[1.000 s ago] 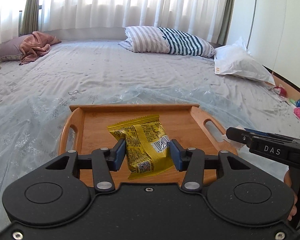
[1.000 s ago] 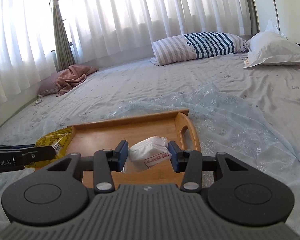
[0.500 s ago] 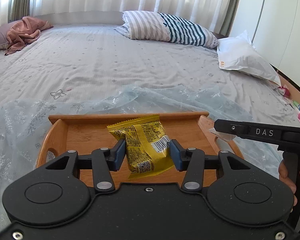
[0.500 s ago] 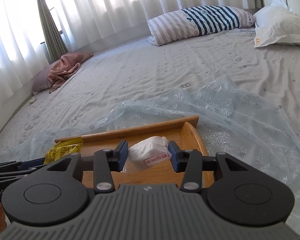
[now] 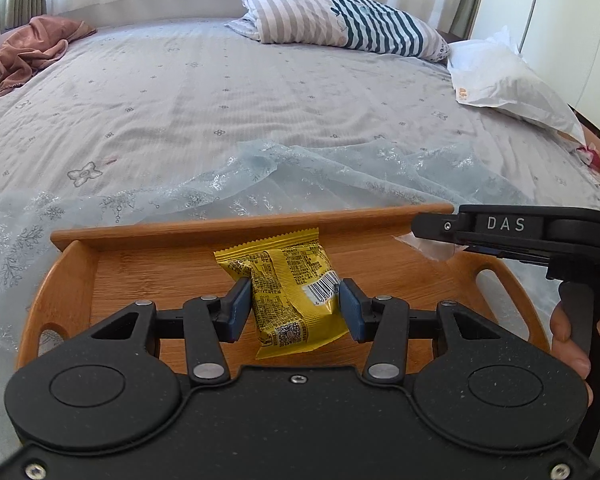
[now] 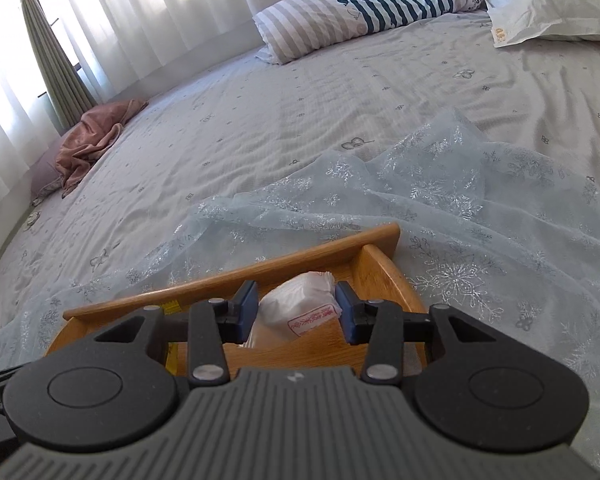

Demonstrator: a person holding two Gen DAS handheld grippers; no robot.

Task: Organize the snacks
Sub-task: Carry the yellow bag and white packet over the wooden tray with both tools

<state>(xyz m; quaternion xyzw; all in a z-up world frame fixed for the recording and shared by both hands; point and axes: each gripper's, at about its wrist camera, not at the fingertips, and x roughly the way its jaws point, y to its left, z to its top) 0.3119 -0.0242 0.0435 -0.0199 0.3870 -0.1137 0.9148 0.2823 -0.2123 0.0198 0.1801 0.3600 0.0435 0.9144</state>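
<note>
My left gripper (image 5: 294,306) is shut on a yellow snack packet (image 5: 290,286) and holds it over the middle of a wooden tray (image 5: 240,226). My right gripper (image 6: 295,306) is shut on a white snack packet (image 6: 300,308) with a red label, over the tray's (image 6: 376,264) right end. Seen from the left wrist, the right gripper (image 5: 432,226) reaches in from the right above the tray's right handle, with a hand (image 5: 572,340) on its grip. A sliver of the yellow packet (image 6: 171,306) shows past the right gripper's left finger.
The tray lies on a sheer pale-blue cloth (image 5: 340,168) spread over a grey bed sheet (image 5: 220,92). A striped pillow (image 5: 340,20) and a white pillow (image 5: 508,84) lie at the far end. A pink garment (image 5: 32,48) sits at the far left.
Both grippers have moved forward and lower over the tray, each still holding its packet. The tray now fills more of both views.
</note>
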